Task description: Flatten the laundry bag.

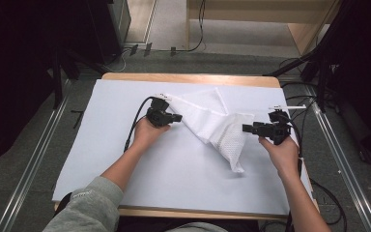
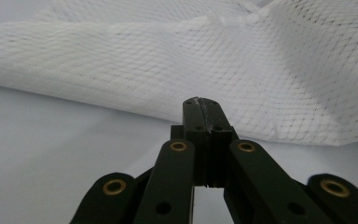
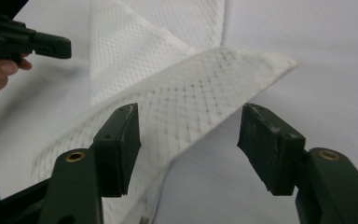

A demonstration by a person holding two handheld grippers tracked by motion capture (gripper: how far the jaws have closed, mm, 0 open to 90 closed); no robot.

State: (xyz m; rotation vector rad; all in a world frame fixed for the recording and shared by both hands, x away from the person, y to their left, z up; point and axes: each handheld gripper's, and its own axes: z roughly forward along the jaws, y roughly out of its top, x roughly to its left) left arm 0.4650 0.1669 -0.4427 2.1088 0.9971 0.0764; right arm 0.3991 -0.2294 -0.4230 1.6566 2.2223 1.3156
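Both grippers sit over a white sheet on a wooden table. On the left gripper (image 1: 176, 117), the 2 jaws are pressed flat together with nothing visible between them; in the left gripper view (image 2: 201, 103) their tips point at the mesh cloth (image 2: 242, 70), which rises just beyond them, and I cannot tell whether they touch it. On the right gripper (image 1: 246, 128), the jaws stand wide apart; in the right gripper view (image 3: 189, 123) a pointed corner of the cloth (image 3: 200, 98) hangs in the gap, and neither pad presses on it.

Seen from above, the cloth (image 1: 212, 123) is white netting, partly folded, lying across the far middle of the sheet between the 2 grippers, with 1 narrow end trailing toward the person. The left hand (image 1: 147, 133) and right hand (image 1: 280, 152) come in from the near edge, a grey sleeve (image 1: 89, 205) on the left arm.

The white sheet (image 1: 174, 174) covers nearly all of the table (image 1: 188, 77), whose pale wood edge shows at the far and near sides. Around it lies a grey floor (image 1: 29, 150) with metal rails (image 1: 345, 169) on both sides, black cables (image 1: 328, 203) trailing at the right, and light wooden furniture (image 1: 270, 12) beyond. The left side of the room is dark. No container stands on the table, and no readable writing appears anywhere.
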